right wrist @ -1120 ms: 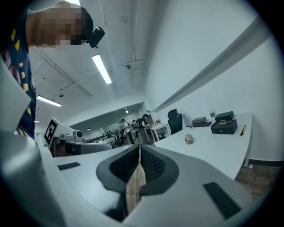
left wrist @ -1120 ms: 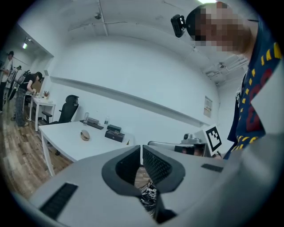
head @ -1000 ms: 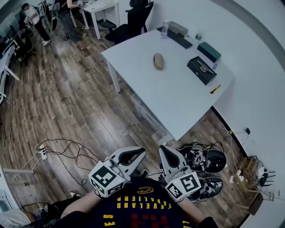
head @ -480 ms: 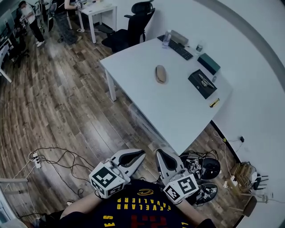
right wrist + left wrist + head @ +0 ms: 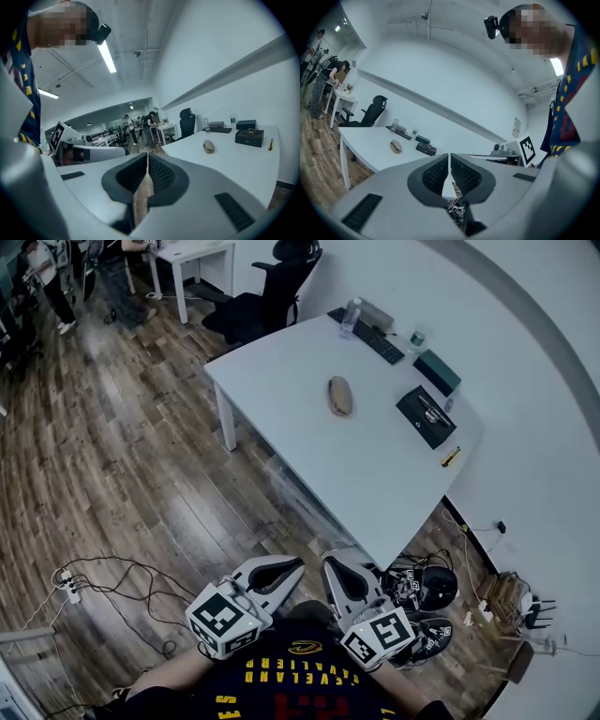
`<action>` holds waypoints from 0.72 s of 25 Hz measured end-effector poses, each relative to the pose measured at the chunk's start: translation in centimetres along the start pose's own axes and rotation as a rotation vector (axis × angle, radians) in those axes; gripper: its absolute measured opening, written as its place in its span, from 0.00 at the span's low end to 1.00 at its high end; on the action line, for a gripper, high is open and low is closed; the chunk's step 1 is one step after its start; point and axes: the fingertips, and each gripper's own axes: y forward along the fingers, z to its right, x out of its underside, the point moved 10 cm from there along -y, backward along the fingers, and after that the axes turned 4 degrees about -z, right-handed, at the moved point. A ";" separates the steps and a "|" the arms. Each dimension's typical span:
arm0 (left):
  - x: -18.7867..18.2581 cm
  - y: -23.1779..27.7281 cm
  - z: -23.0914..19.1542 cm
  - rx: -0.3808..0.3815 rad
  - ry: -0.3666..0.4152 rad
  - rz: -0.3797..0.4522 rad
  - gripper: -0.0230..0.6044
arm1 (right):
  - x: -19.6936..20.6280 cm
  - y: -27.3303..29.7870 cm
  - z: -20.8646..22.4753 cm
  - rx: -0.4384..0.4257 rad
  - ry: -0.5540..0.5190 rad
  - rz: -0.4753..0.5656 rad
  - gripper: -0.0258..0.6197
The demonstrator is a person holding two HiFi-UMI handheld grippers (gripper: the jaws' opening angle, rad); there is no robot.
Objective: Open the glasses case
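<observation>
We hold both tongs close to our chest, well apart from the white table (image 5: 309, 362). The left gripper (image 5: 449, 159) has its jaws pressed together on nothing, and so does the right gripper (image 5: 147, 159): 2 empty tools. The glasses case (image 5: 340, 396) lies near the table's middle, a tan oval. We judge it a light, stiff clamshell with a smooth, perhaps slippery skin. 1 gripper should pin the lower half by its long sides, while the other catches the lid's edge opposite the hinge.
</observation>
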 end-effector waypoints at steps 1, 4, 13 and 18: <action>0.0 -0.1 -0.3 0.003 -0.006 0.001 0.08 | -0.1 0.3 0.0 0.003 0.002 -0.004 0.08; -0.1 -0.2 -1.0 0.009 -0.021 0.009 0.08 | -0.3 0.9 -0.2 0.009 0.001 -0.015 0.08; -0.5 -0.2 -2.6 -0.025 -0.033 0.003 0.08 | -0.7 3.2 0.6 -0.032 0.013 -0.027 0.08; -1.4 0.0 -4.1 -0.076 -0.009 -0.006 0.08 | -0.9 5.5 1.8 -0.073 0.038 -0.010 0.08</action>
